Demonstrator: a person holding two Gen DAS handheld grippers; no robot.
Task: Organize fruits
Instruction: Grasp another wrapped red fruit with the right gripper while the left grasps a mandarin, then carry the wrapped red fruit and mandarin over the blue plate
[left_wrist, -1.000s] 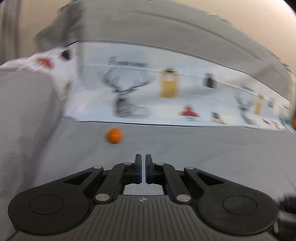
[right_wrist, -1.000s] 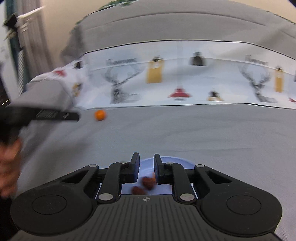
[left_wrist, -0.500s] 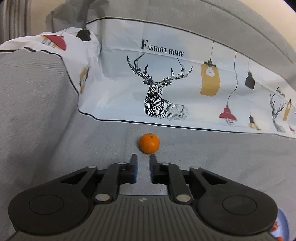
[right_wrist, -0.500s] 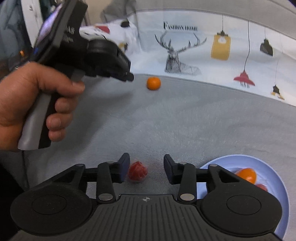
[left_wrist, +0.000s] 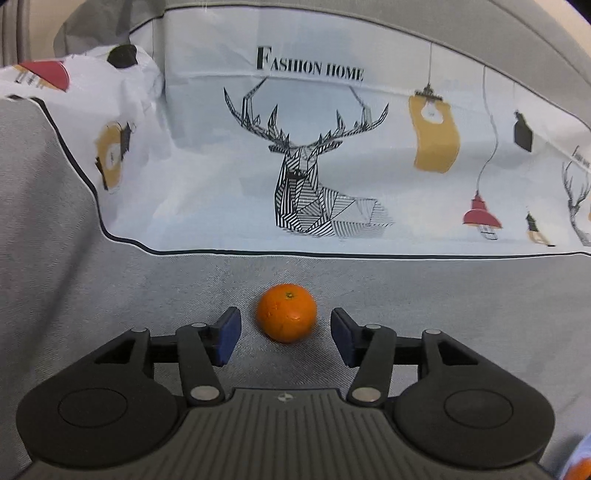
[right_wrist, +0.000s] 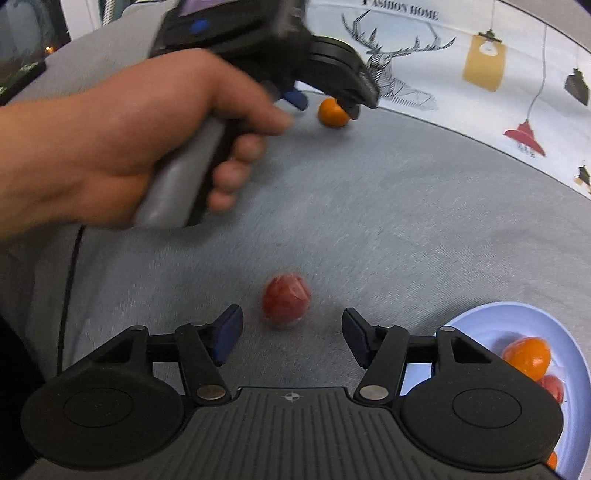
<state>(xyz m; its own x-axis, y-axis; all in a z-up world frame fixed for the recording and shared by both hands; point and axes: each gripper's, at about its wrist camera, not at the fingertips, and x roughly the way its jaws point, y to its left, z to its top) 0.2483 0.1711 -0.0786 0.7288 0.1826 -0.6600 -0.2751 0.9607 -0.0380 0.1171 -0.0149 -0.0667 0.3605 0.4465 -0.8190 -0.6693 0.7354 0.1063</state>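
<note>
Both tools are spread about halfway and grip nothing, their jaws having just been opening as they come in on two loose fruits. From the left wrist view, the left tool (left_wrist: 286, 336) points down at an orange tangerine (left_wrist: 287, 312) that lies on the grey sofa seat (left_wrist: 461, 295), just ahead of the blue pads (left_wrist: 227, 334) and centred on the gap, with clear air on either side. Behind it runs a white cover printed with a deer (left_wrist: 310, 173). From the right wrist view, the right tool (right_wrist: 291, 338) is lined up on a small red fruit (right_wrist: 286, 300), slightly blurred, which sits a touch left of the gap's middle and just beyond the pads. A pale blue plate (right_wrist: 480, 317) with an orange fruit and red ones already in it lies close by on the right. The hand (right_wrist: 122, 147) carrying the left tool shows above. This looks like the reach before a double pick: each tool needs to ease forward until its fruit sits between the pads, then close gently, since round fruit may roll on soft fabric.
</note>
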